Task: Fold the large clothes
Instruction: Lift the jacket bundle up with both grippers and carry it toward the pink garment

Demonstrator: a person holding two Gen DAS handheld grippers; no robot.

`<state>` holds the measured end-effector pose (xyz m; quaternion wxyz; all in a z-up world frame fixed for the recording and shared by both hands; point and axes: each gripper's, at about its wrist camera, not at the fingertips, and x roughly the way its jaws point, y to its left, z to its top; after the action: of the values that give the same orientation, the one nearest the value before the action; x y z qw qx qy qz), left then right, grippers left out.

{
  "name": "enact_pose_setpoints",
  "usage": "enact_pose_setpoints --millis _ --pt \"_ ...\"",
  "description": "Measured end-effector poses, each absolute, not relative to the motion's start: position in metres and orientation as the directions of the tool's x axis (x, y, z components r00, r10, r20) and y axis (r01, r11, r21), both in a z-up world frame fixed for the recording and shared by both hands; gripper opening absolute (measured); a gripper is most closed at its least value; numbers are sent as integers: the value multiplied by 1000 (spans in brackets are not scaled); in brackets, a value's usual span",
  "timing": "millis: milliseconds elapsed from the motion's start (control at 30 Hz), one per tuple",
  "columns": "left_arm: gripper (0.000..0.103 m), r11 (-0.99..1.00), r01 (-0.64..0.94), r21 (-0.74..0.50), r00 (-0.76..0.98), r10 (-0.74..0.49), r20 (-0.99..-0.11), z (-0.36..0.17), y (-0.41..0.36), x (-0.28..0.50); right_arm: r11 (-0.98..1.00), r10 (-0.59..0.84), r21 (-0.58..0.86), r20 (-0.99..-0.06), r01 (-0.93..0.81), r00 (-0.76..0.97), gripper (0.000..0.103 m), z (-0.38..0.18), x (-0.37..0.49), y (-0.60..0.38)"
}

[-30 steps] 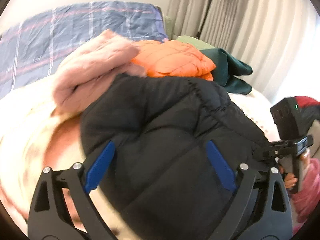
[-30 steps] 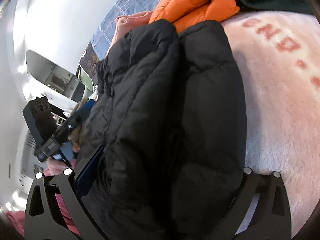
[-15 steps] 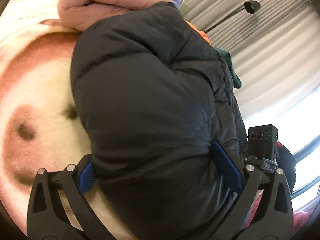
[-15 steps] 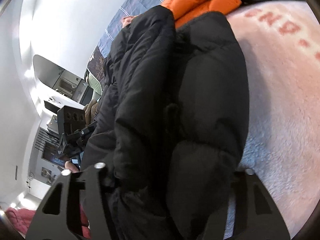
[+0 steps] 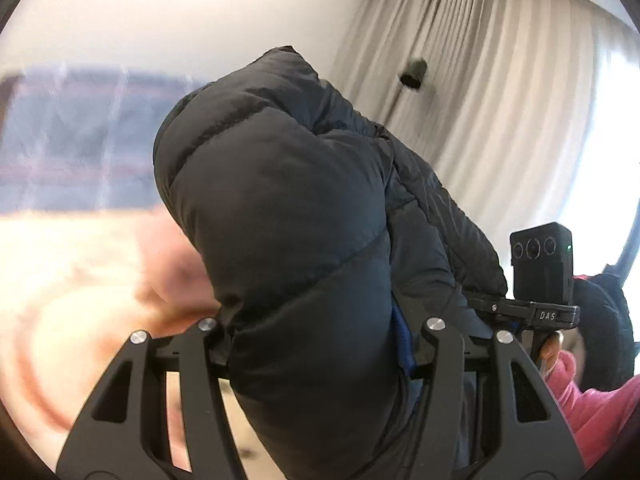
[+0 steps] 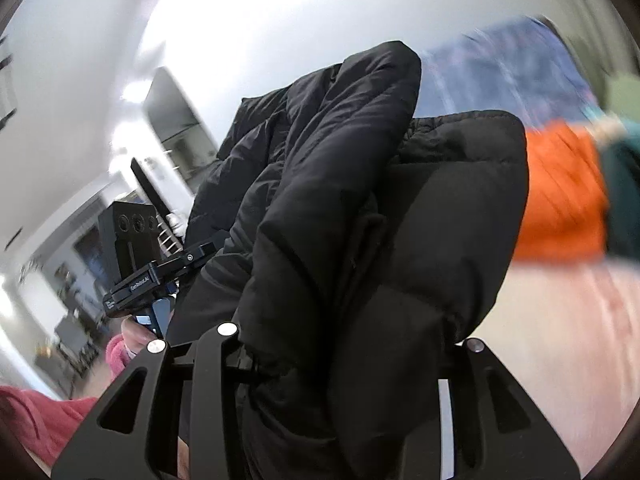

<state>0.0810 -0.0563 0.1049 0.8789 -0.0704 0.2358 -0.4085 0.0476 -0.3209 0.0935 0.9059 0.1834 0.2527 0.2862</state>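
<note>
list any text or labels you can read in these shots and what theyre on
"DAS" on the mount bar of the right claw, seen from the left wrist.
"iGenRoboAI", roughly, small and tilted, on the mount bar of the left claw, seen from the right wrist.
A smaller line beneath it is too small to read.

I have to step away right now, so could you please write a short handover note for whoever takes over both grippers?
Left gripper: shut on the black puffer jacket.
Right gripper: shut on the same jacket, which bulges up between its fingers.
Jacket: bunched, held up between the two grippers; the fleece blanket lies behind it, with the orange jacket further back.
Done: jacket gathered and gripped.
Left: probably lay it down, finish folding, set it with the others.
</note>
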Motion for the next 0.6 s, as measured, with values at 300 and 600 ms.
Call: enact_pose_setpoints --millis 300,600 --pt "58 871 468 -146 796 -488 -359 166 35 156 635 759 516 -282 -574 587 38 112 218 -215" --pt "58 913 364 -183 804 -407 -434 123 94 259 651 753 536 -369 -537 545 38 64 326 -150"
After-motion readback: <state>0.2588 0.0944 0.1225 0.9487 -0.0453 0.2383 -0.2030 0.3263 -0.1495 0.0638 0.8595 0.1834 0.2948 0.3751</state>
